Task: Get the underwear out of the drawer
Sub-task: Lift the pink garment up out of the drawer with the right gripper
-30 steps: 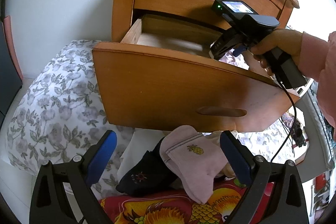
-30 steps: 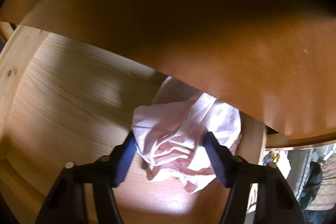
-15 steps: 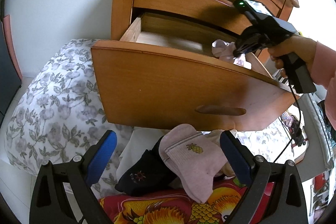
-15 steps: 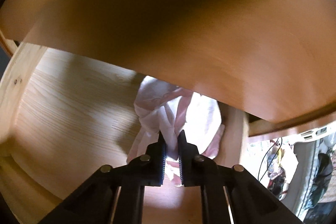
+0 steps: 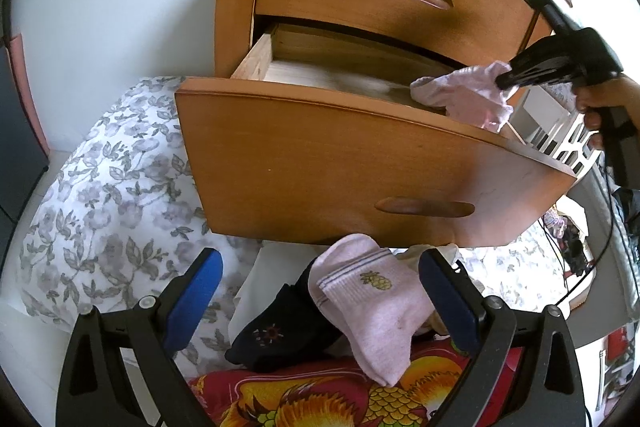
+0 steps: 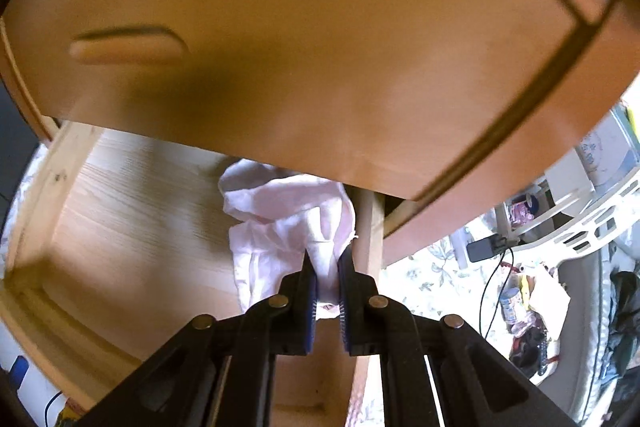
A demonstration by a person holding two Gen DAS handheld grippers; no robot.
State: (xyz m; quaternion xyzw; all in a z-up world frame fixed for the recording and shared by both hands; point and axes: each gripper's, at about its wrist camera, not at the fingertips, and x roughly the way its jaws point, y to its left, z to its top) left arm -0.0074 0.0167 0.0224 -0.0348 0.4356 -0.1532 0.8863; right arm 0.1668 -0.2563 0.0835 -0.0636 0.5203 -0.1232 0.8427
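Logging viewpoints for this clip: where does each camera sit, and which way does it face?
Left wrist: behind the open left gripper, facing the open drawer front over socks; right gripper and hand show.
Right wrist: behind the right gripper, looking down into the drawer; only its fingers show.
Shared: drawer, pink underwear clamped in the right gripper.

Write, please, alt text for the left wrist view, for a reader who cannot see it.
The right gripper, held in a person's hand, is shut on pale pink underwear and holds it above the open wooden drawer. Below the drawer, the left gripper stands open over a pink sock and a black sock.
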